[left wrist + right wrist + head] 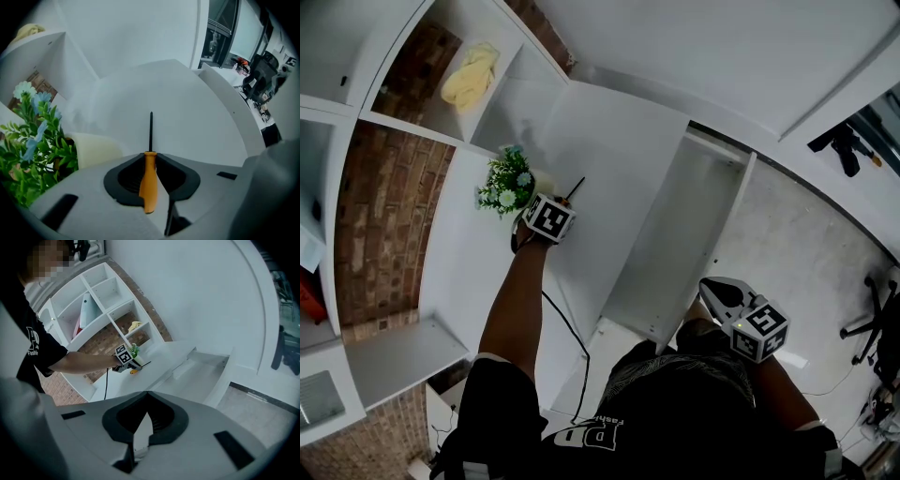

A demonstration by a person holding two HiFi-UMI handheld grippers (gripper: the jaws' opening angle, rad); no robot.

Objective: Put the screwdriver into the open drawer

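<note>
The screwdriver point(149, 180) has an orange handle and a thin black shaft. My left gripper point(150, 187) points steeply down at the white countertop point(600, 150), shut on the handle. The shaft point(575, 190) sticks out past the marker cube toward the back wall. From the right gripper view, the left gripper point(127, 363) and the orange handle point(134, 371) sit low on the counter beside the plant. The open drawer point(675, 253) is a long white box to the right of the counter. My right gripper point(717, 289) hangs shut and empty near the drawer's front end.
A small potted plant point(506, 186) stands just left of the left gripper. White shelf cubbies against a brick wall hold a yellow cloth point(469, 75). A black cable point(567, 328) trails from the left hand. Grey floor lies right of the drawer.
</note>
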